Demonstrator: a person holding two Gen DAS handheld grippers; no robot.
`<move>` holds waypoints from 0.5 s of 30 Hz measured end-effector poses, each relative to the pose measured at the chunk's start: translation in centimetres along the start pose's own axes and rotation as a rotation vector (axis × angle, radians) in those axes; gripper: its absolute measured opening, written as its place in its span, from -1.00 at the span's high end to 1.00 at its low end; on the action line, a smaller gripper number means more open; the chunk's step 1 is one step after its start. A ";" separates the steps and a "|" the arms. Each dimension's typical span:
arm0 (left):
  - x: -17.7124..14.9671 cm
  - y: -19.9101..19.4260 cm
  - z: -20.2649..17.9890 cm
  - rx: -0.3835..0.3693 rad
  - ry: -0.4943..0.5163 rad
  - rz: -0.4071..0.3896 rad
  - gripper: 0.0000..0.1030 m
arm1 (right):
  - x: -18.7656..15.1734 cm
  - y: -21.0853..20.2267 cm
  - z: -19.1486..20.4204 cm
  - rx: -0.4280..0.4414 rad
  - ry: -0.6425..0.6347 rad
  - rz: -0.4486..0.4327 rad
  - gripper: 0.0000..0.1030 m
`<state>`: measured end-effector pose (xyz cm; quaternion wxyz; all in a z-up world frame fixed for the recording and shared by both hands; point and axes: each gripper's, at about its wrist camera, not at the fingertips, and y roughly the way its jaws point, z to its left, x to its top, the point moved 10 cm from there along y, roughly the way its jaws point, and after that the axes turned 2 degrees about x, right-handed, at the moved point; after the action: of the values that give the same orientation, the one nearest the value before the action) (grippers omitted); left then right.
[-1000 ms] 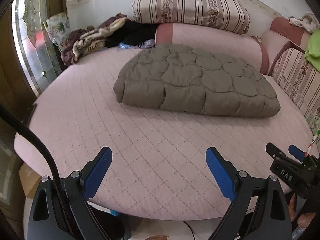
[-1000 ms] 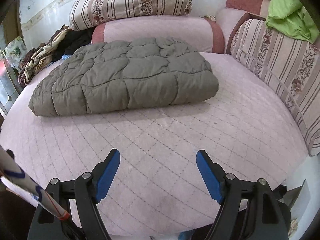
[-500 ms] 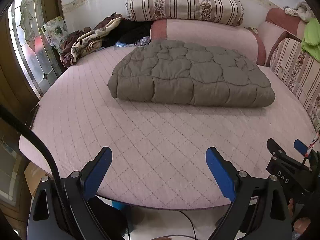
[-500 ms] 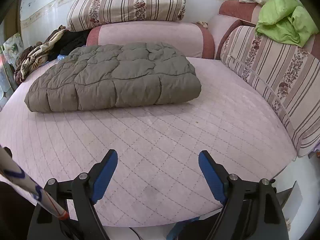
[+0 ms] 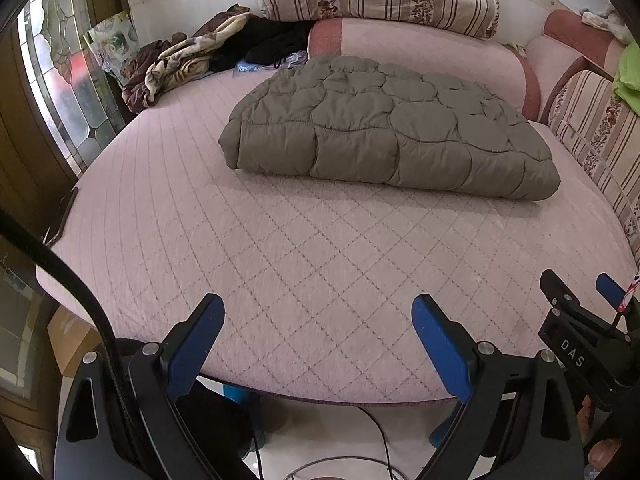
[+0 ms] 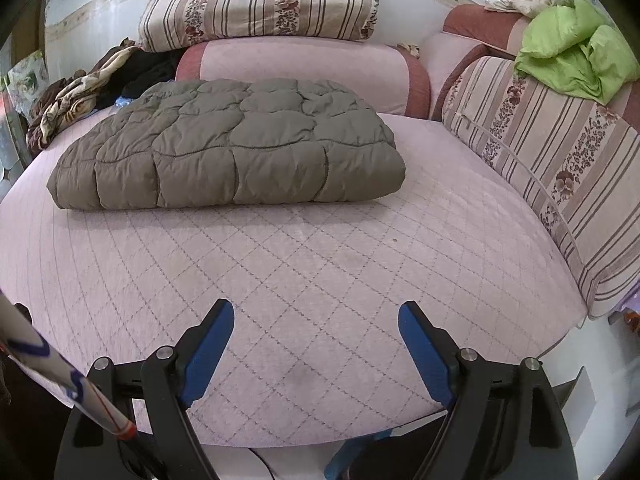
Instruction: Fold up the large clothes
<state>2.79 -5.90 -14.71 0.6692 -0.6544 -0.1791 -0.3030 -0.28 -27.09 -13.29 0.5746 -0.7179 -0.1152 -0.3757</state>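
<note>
1. Two views now take in more of the bed's near rim and the floor below it than they did a second ago; the folded grey quilted garment (image 5: 384, 132) sits higher and smaller in each, so both hand-held grippers have drawn back from it and tilted a little.
2. Left hand-held gripper (image 5: 318, 332): blue pads spread wide, nothing between them but the pink quilted bed (image 5: 280, 240) cover seen beyond; it grips nothing.
3. Right hand-held gripper (image 6: 316, 332): jaws likewise wide apart and empty, a shade wider than a second ago; its tips hang over the near edge of the bed, well apart from the garment.
4. The garment lies on the far half of the bed as a thick, squared bundle with a rounded fold along its near edge, just in front of the pink bolster (image 6: 296, 68); a striped cushion (image 6: 260, 4) sits on top of that bolster, and loose clothes (image 5: 180, 68) are heaped at the far left.
5. My reading: with both tools free and pulled away from a bundle that looks tidy, this fold is probably finished; whether the green cloth (image 6: 572, 56) on the side cushion comes next I cannot tell.
</note>
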 end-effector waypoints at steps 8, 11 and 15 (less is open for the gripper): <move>-0.2 0.6 0.2 -0.003 -0.008 0.018 -0.83 | -0.2 0.1 0.4 -0.014 -0.018 0.008 -0.72; -0.3 0.8 0.3 -0.004 -0.011 0.023 -0.83 | -0.3 0.2 0.7 -0.019 -0.031 0.010 -0.72; -0.4 0.8 0.5 -0.003 -0.011 0.023 -0.83 | -0.4 0.2 1.1 -0.010 -0.041 0.013 -0.72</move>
<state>3.09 -5.38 -15.55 0.6707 -0.6591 -0.1747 -0.2918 -0.04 -26.04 -13.77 0.5710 -0.7289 -0.1206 -0.3580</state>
